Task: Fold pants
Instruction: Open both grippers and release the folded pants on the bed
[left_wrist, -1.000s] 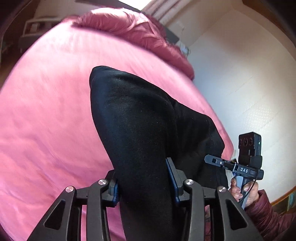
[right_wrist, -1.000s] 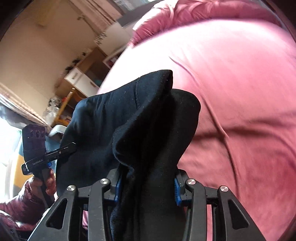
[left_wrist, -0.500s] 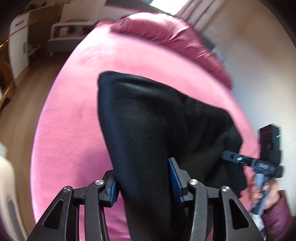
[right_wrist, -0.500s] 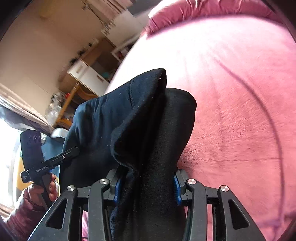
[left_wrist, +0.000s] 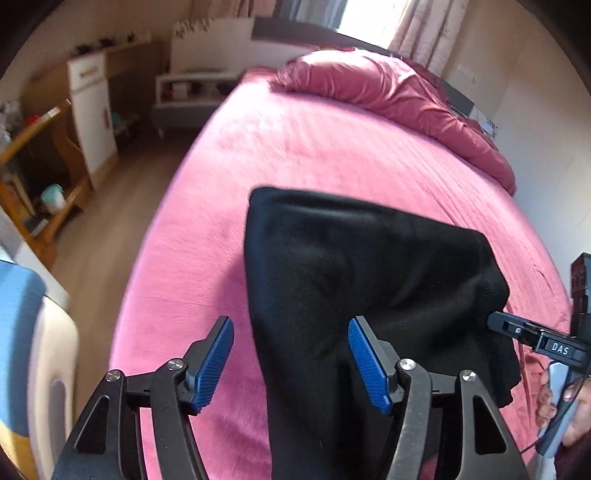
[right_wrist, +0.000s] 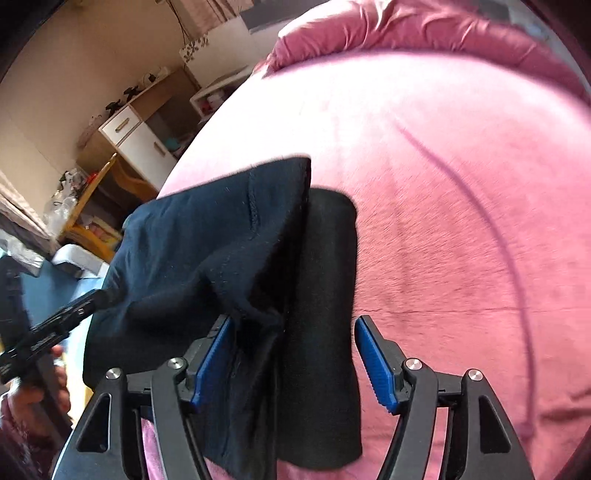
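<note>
The black pants (left_wrist: 351, 280) lie bunched and partly folded on the pink bed (left_wrist: 295, 155). My left gripper (left_wrist: 291, 360) is open; the cloth runs between its blue pads (left_wrist: 214, 362) with a gap on the left side. My right gripper (right_wrist: 295, 363) is open too, its jaws wide around a thick fold of the pants (right_wrist: 236, 266). In the left wrist view the right gripper (left_wrist: 517, 330) touches the pants' right edge. In the right wrist view the left gripper (right_wrist: 79, 310) touches their left edge.
A crumpled pink duvet (left_wrist: 388, 92) lies at the head of the bed. Wooden shelves and a white cabinet (left_wrist: 92, 110) stand across the floor on the left. A white wall (left_wrist: 546, 122) runs close along the bed's right side.
Both grippers have opened and released the pants, which now rest on the bed. Both views have pulled back and tilted up, showing more of the room.
</note>
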